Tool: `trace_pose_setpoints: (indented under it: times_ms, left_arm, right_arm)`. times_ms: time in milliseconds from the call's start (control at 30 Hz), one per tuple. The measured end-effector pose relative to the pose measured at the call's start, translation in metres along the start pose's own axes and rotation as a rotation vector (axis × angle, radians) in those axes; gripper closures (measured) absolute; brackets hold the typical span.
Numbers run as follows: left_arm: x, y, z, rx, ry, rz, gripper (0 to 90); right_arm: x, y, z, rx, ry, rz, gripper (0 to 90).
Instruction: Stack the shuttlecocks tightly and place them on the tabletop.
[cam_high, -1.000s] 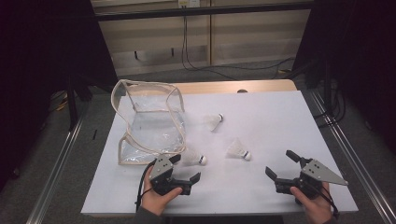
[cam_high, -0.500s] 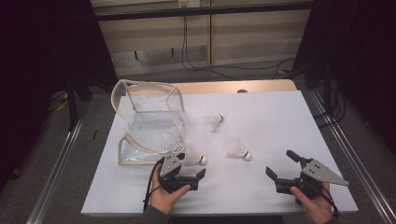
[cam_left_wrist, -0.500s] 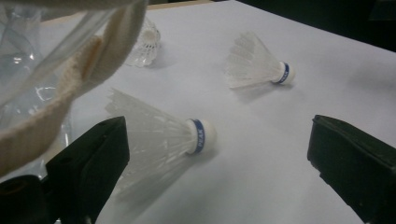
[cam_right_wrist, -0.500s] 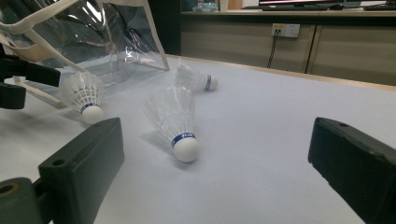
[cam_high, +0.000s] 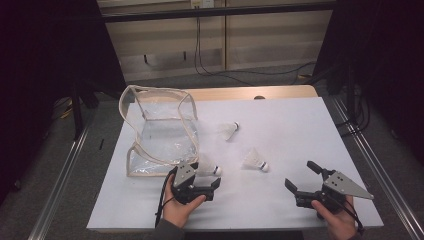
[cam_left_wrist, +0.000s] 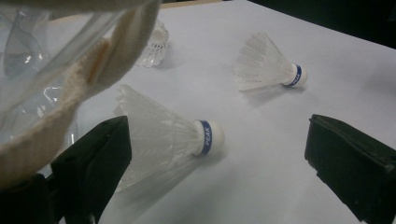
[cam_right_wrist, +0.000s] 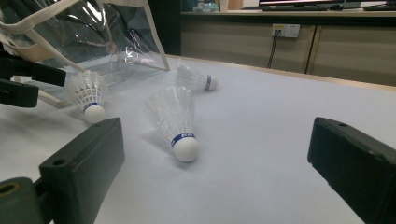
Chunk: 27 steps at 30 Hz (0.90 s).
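- Shuttlecock (cam_left_wrist: 173, 135) lies on its side on the white table (cam_high: 300, 125), just beside the clear bag (cam_high: 160, 130), between the left gripper's (cam_high: 200, 189) open jaws.
- Right gripper (cam_high: 312, 187) waits near the table's front edge, jaws open, empty.
- Best approach, likely: close gently near the cork, sparing the feathers.

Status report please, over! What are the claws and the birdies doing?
Left claw open beside nearest shuttlecock, not gripping. Right claw open, empty. Clear bag crowds the left side.

Each gripper, left gripper (cam_high: 204, 188) and right gripper (cam_high: 306, 180), has 2 blocky black jaws, a grey 3-cornered plate and a black cable.
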<state>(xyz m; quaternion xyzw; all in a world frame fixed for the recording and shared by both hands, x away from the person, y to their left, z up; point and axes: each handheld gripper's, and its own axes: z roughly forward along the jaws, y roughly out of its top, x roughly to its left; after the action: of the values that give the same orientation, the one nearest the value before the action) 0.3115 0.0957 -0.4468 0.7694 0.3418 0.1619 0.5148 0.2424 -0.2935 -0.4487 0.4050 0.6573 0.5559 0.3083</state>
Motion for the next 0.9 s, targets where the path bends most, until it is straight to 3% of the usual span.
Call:
trace_pose_setpoints:
  times_ms: [67, 167, 400, 567, 667, 900]
  left_arm:
    - [-0.0019, 0.0015, -0.0011, -0.011, 0.006, 0.015, 7.3]
    - [-0.0014, 0.003, -0.002, -0.022, 0.014, 0.004, 6.8]
    - [0.004, 0.0017, -0.0004, -0.012, 0.038, -0.002, 6.2]
    - [0.0039, 0.0013, 0.0028, -0.001, 0.028, -0.003, 6.9]
    - [0.0019, 0.0025, 0.0031, -0.004, 0.007, -0.001, 12.5]
    - [-0.0048, 0.0082, 0.003, -0.007, -0.017, 0.0, 39.7]
  right_arm:
    - [0.0002, 0.0, -0.0002, 0.001, 0.0, 0.0, 3.4]
    - [0.0, -0.0001, 0.0, 0.001, 0.002, 0.001, 3.4]
    - [0.0, -0.0002, 0.0002, 0.003, 0.004, -0.001, 3.5]
    - [0.0, -0.0004, 0.0004, 0.006, 0.005, -0.001, 3.4]
    - [0.0, -0.0004, 0.0006, 0.006, 0.006, 0.0, 3.4]
    - [-0.0001, -0.0004, 0.0004, 0.006, 0.007, 0.002, 3.5]
